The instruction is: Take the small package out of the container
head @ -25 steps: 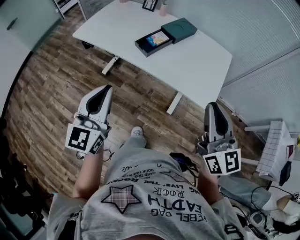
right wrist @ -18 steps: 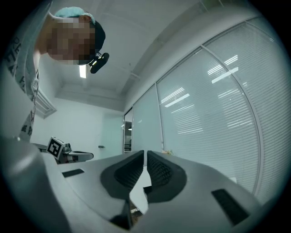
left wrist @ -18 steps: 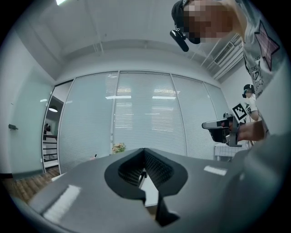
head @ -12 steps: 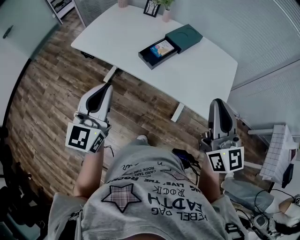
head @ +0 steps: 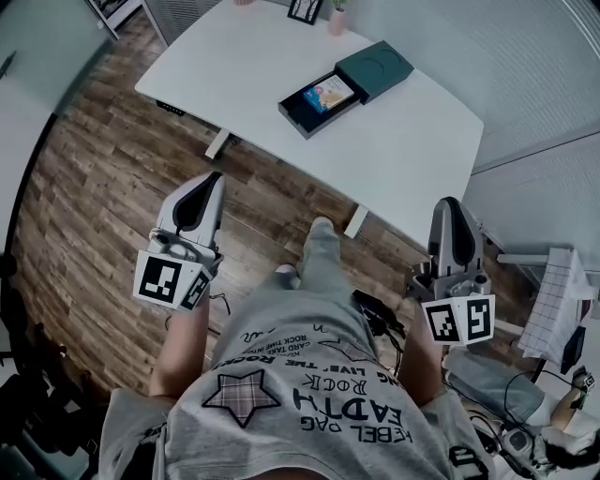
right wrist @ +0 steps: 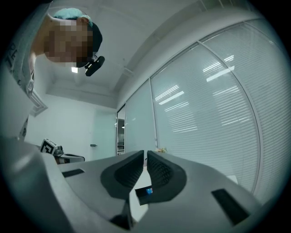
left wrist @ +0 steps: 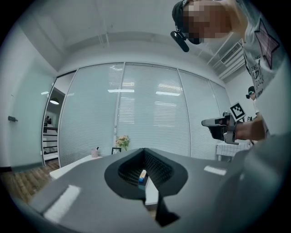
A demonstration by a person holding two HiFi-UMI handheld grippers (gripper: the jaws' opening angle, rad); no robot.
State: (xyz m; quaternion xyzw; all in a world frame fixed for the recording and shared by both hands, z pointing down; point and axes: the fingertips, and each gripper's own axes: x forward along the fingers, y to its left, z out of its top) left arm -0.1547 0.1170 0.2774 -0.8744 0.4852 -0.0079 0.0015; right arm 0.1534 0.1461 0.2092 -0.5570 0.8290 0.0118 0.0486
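- Small package point(head: 328, 94) and its container point(head: 298, 112) both rest on the white table point(head: 234, 66), the largest object in the head view. The table stands on a wood-plank floor point(head: 103, 187), ahead of the person.
- Below it in the same view are the person's grey printed shirt point(head: 309, 394) and one leg point(head: 321, 251) stepping forward over the planks.
- At the left, the left gripper point(head: 217, 175) is held over the floor and points toward the table, well apart from it. Its own view shows the jaws pressed fully together with nothing between them.
- At the right, the right gripper point(head: 450, 201) is likewise over the floor, short of the table's near corner. Its jaws are all but together, with only a thin slit showing, and they grip nothing.
- The container is a dark, open, shallow tray near the table's far side. A dark teal cover point(head: 375, 67) touches its far end.
- The small package, blue with bright print, lies flat inside the tray, toward the end nearest the cover.
- A small picture frame point(head: 302, 9) and a potted plant point(head: 337, 19) stand at the table's far edge.
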